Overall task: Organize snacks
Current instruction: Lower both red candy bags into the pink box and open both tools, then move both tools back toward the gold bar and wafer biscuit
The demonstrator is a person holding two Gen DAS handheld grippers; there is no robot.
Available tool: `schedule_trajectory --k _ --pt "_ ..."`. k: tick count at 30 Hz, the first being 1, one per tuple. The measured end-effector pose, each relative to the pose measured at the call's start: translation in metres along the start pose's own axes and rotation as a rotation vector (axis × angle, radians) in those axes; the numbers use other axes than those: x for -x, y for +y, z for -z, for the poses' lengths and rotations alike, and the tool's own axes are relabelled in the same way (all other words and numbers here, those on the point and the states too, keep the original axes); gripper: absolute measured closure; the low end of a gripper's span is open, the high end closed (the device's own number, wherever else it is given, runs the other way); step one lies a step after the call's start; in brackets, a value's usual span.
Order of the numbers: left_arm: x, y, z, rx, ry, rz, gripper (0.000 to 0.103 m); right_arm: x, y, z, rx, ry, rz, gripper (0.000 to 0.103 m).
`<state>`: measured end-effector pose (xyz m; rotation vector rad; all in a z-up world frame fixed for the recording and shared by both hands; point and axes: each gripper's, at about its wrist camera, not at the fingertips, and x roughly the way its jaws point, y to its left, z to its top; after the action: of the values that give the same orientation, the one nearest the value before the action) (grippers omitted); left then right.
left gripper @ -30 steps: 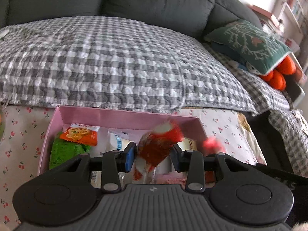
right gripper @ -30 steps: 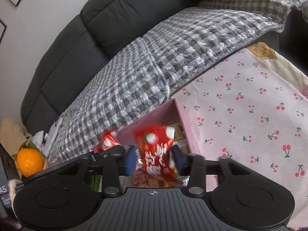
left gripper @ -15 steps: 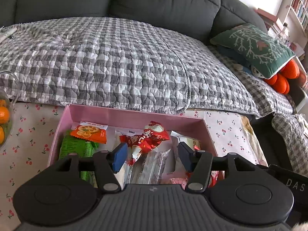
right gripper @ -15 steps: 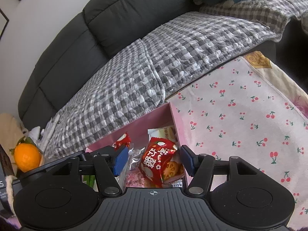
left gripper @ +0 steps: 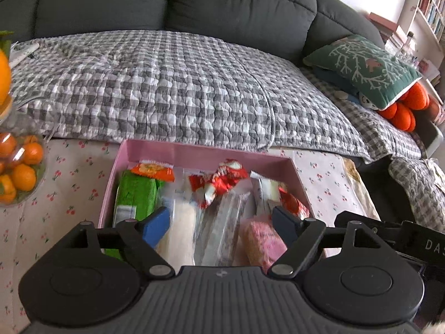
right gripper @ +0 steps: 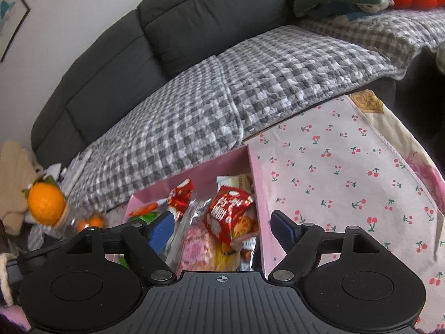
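Observation:
A pink box (left gripper: pixel 205 150) (right gripper: pixel 257 186) on the cherry-print cloth holds several snack packets. In the left wrist view a twisted red packet (left gripper: pixel 219 181) lies in the middle of the box, with a green packet (left gripper: pixel 136 192) at the left and a pink cake (left gripper: pixel 262 242) near the front. My left gripper (left gripper: pixel 221 226) hangs above the box, its jaws opening and nothing between the pads. In the right wrist view a red packet with white print (right gripper: pixel 228 213) lies on the heap by the box's right wall. My right gripper (right gripper: pixel 222 229) is above it, jaws opening, touching nothing.
A glass bowl of oranges (left gripper: pixel 19 167) stands left of the box. Behind the table runs a dark sofa with a grey checked quilt (left gripper: pixel 172 83) and a green cushion (left gripper: pixel 364 66). The cherry-print cloth (right gripper: pixel 347 172) stretches right of the box.
Both grippers let go of their red packets, which dropped into the box. Both sets of jaws widened and both grippers drew back and up from the box.

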<state>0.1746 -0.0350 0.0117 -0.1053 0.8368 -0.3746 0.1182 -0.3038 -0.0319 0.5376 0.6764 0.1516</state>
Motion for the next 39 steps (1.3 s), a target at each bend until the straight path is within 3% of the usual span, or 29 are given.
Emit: schedule_trajectory --k 2,5,13,21,39 --pt "0.006 -0.002 0.005 -0.006 0.000 0.000 0.022 0.005 0.002 0.003 0.011 0.010 -0.009 0.021" --pt "0.016 -0.006 0.013 -0.029 -0.010 -0.006 0.010 0.014 0.004 0.007 0.043 0.013 -0.011 0.013" --pt "0.033 -0.012 0.040 -0.067 -0.010 -0.018 0.001 0.037 0.006 0.016 0.111 0.031 -0.012 0.008" --pt "0.043 -0.011 0.069 -0.089 0.005 -0.019 0.001 0.053 0.005 0.028 0.188 0.056 0.008 0.008" --pt "0.063 -0.037 0.128 -0.319 0.034 0.011 0.001 0.062 -0.010 0.080 0.417 0.183 0.056 0.008"
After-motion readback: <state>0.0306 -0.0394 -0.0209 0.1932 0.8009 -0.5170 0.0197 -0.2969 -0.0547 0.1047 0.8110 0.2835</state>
